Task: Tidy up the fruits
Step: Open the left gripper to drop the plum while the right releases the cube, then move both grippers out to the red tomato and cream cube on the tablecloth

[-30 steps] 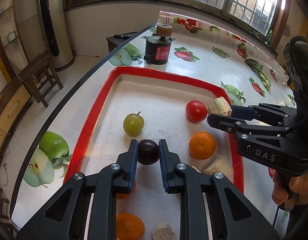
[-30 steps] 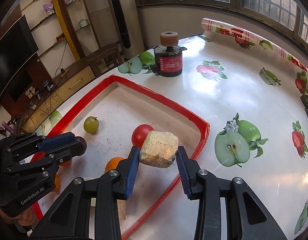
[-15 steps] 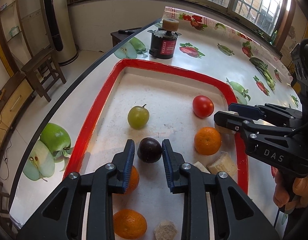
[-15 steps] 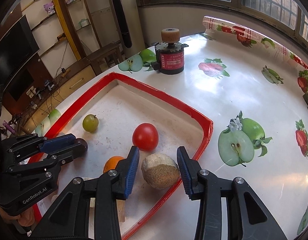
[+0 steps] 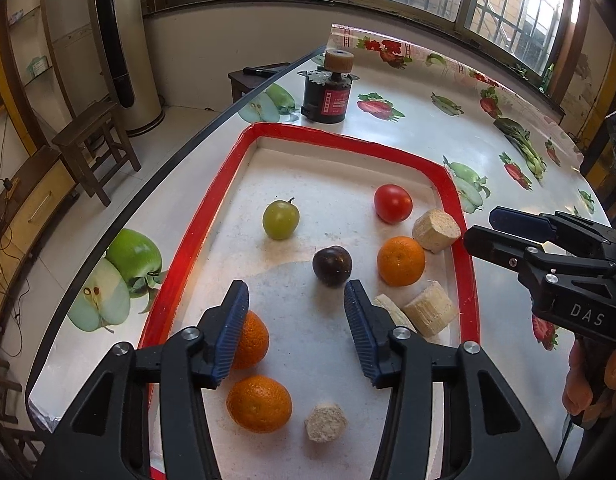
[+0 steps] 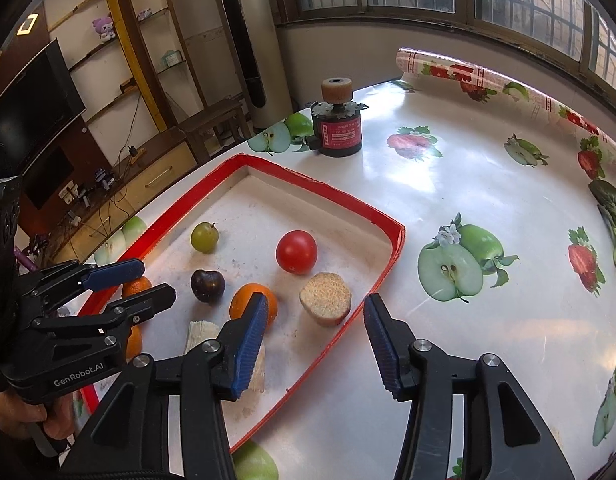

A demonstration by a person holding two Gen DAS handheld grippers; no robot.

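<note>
Both claws gape wide, holding nothing: left gripper [image 5: 296, 328] with plum [image 5: 331, 266] at 12 o'clock, right gripper [image 6: 315, 334] over tray [image 6: 381, 274] rim.

The left gripper [image 5: 296, 330] hangs above the red tray [image 5: 196, 236] with its jaws spread wide and holding nothing. The right gripper [image 6: 315, 336] hangs over the tray's near right rim, jaws also wide apart.
</note>
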